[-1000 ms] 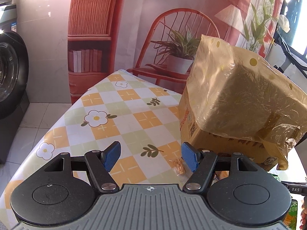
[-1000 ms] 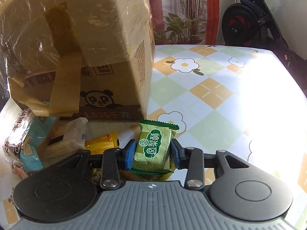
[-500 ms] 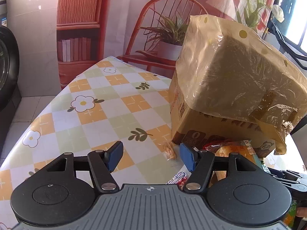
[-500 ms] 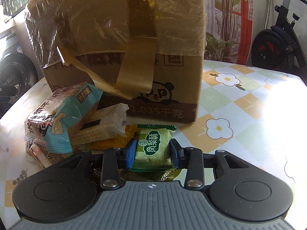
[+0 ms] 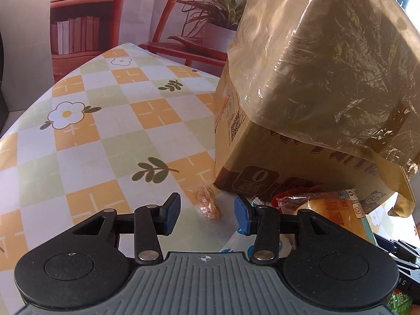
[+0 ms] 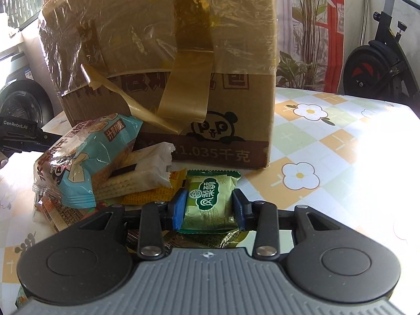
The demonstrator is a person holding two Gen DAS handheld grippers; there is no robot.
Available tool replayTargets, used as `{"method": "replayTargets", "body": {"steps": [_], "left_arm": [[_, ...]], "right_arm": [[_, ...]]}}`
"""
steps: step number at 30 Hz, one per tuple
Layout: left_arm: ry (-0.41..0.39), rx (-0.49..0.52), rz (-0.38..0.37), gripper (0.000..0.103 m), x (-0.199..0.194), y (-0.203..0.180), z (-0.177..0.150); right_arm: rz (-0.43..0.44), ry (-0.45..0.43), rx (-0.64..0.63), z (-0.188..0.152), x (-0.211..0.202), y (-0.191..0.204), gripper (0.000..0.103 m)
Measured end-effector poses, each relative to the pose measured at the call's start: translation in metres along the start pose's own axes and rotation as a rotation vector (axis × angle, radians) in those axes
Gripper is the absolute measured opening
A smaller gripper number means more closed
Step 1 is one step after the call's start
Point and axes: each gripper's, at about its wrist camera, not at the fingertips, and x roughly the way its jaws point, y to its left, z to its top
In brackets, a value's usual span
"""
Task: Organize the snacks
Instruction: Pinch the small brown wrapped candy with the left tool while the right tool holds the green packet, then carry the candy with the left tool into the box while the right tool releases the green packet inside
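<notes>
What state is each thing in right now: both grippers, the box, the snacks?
Left gripper: fingers closing around small clear-wrapped candy, not yet pressing it.
Right gripper: shut on green snack packet.
Cardboard box: taped, plastic-wrapped on top, standing on table.
Blue snack bag: sealed, leaning on the pile.
White cracker pack: lying under blue bag.

Bright daylight from the right washes out the tablecloth, while fisheye curvature bends the frame edges.
</notes>
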Motion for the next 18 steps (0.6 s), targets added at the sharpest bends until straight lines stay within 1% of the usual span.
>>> {"method": "replayTargets", "body": {"steps": [2, 3, 5, 6, 7, 12, 18], "left_arm": [[0.016, -0.009, 0.012, 0.047, 0.010, -0.001, 0.001], [-0.004, 0.000, 0.025, 0.046, 0.012, -0.002, 0.001], [-0.017, 0.013, 0.066, 0.037, 0.016, -0.004, 0.003], [-0.020, 0.022, 0.081, 0.030, 0.017, -0.005, 0.004], [-0.021, 0.033, 0.091, 0.025, 0.017, -0.006, 0.004], [-0.017, 0.066, 0.061, 0.024, 0.005, -0.002, -0.003], [-0.075, 0.083, 0.029, 0.024, -0.034, 0.005, -0.016]], "right_arm": [[-0.001, 0.001, -0.002, 0.000, 0.001, 0.000, 0.040], [-0.001, 0.002, -0.002, 0.000, 0.001, 0.000, 0.040], [-0.001, 0.001, -0.002, 0.000, 0.001, 0.000, 0.040], [0.000, 0.001, -0.002, 0.000, 0.001, 0.001, 0.040], [0.000, 0.001, -0.003, 0.000, 0.001, 0.001, 0.040], [0.003, 0.009, -0.014, 0.002, 0.001, 0.001, 0.040], [-0.007, 0.028, -0.003, 0.010, -0.005, 0.003, 0.039]]}}
